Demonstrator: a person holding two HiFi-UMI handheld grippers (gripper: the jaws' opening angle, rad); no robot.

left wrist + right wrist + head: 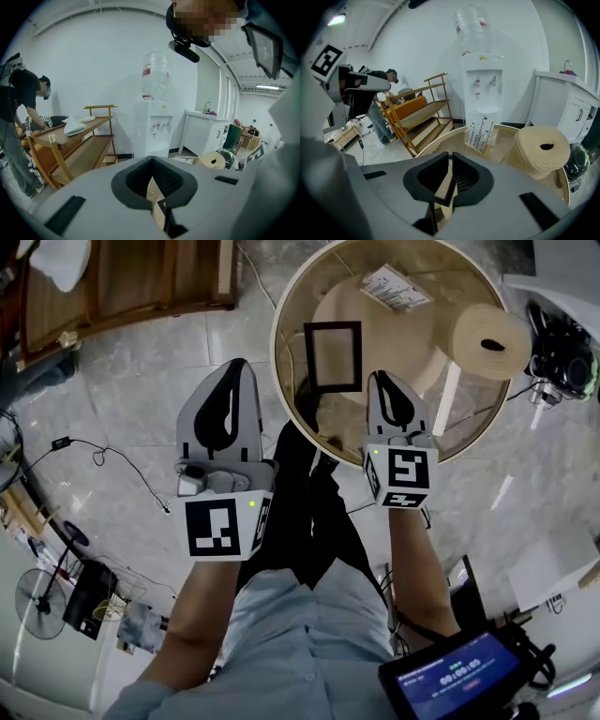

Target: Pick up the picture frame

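1. Black rectangular picture frame (333, 356) is sitting centrally on round glass table (277, 343).
2. Left gripper (236, 367), clenched, and right gripper (384, 381), barely parted, are hovering empty at the table's near rim.
3. Widen jaws; straddle one frame edge.

Head cam down; 2 others fwd.

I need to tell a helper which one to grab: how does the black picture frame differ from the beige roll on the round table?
Shape: the picture frame is a thin, black-edged rectangle, while the roll is a thick beige cylinder.
Pose: the frame appears to lie flat; the roll lies on its side with its hollow core showing.
Place: in the head view the frame sits left of centre, and the roll is at the right rim.
Both rest on the round table.
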